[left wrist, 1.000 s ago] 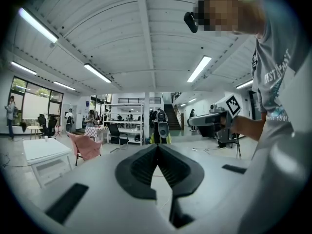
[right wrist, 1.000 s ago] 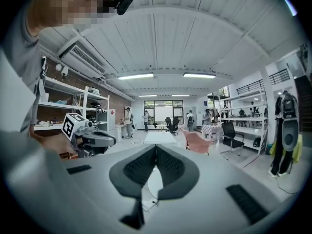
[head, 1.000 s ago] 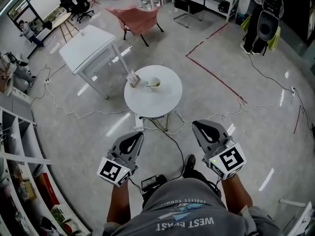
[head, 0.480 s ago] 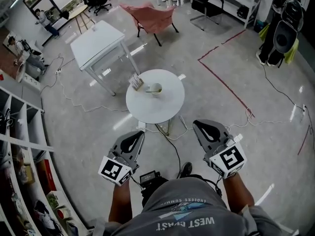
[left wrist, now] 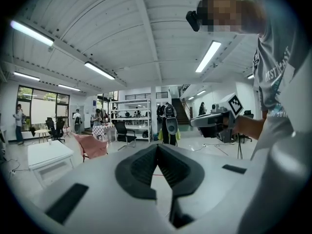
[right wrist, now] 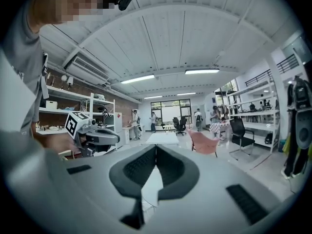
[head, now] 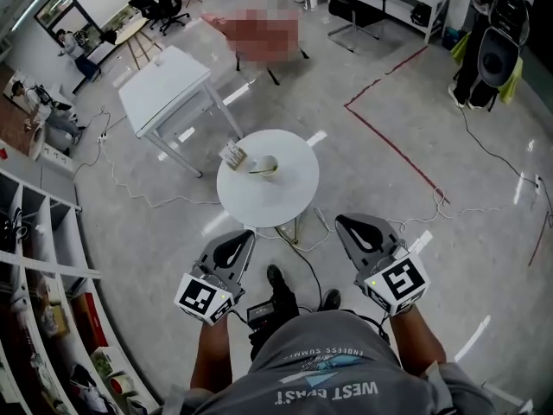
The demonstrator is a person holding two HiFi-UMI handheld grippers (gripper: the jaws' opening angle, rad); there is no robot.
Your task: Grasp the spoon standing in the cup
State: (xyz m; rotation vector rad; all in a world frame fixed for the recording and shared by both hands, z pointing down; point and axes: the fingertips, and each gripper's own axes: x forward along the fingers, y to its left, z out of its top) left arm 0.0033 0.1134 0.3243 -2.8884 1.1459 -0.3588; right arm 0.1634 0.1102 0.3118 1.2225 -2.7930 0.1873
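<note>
One cup (head: 270,163), one spoon (head: 258,172), two tables (head: 285,194) (head: 162,90), two grippers (head: 247,233) (head: 340,220).

Far-off spoon (head: 258,171) in cup (head: 270,163) (too small)

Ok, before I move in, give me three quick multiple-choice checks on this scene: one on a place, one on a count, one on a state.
1. Where is the cup?
A) on the rectangular desk
B) on the round white table
C) on the floor

2. How many cups stand on that table?
A) one
B) two
C) three

3. How is the left claw?
A) wide open
B) shut on the cup
C) shut and empty

Key:
1 B, the cup sits on the round top, toward its far left edge.
2 A, only one cup shows, with the spoon in it.
3 C, the left gripper view shows the jaws together with nothing between them, well short of the table.
</note>
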